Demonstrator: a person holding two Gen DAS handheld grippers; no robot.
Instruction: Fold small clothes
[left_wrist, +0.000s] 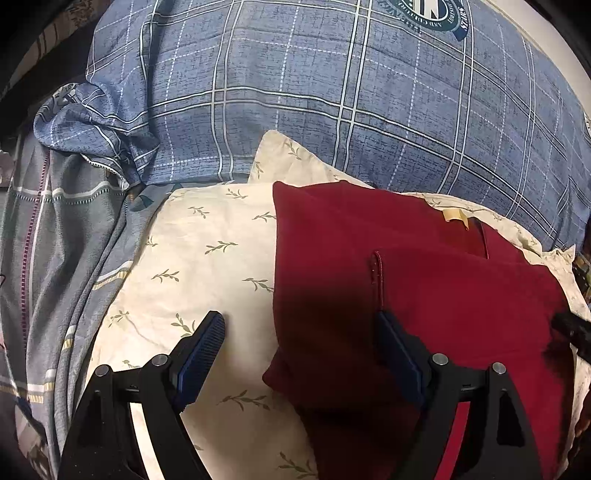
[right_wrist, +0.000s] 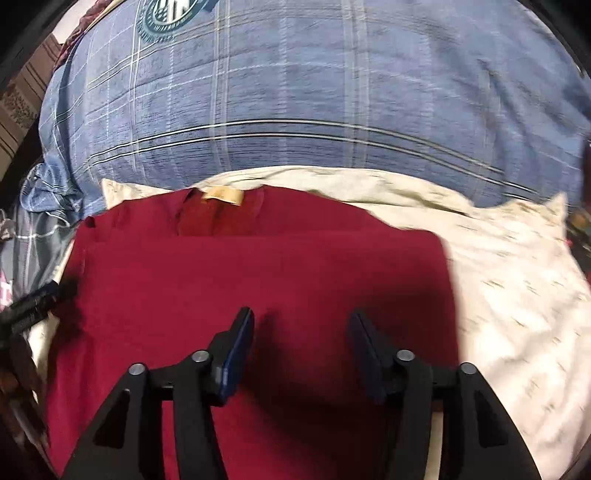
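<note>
Bedroom in a home. Work surface is a bed: blue plaid duvet with a round printed crest fills the background, cream leaf-print pillow in front, grey striped bedding bunched at the left. Dark red garment lies on the pillow. All soft household textiles, warm indoor light.

red shirt: matt cloth | pillowcase: smooth printed cloth | fingers: ribbed pads

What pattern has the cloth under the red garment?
Cream pillowcase with small green leaf sprigs, clearest in the left wrist view.
</note>
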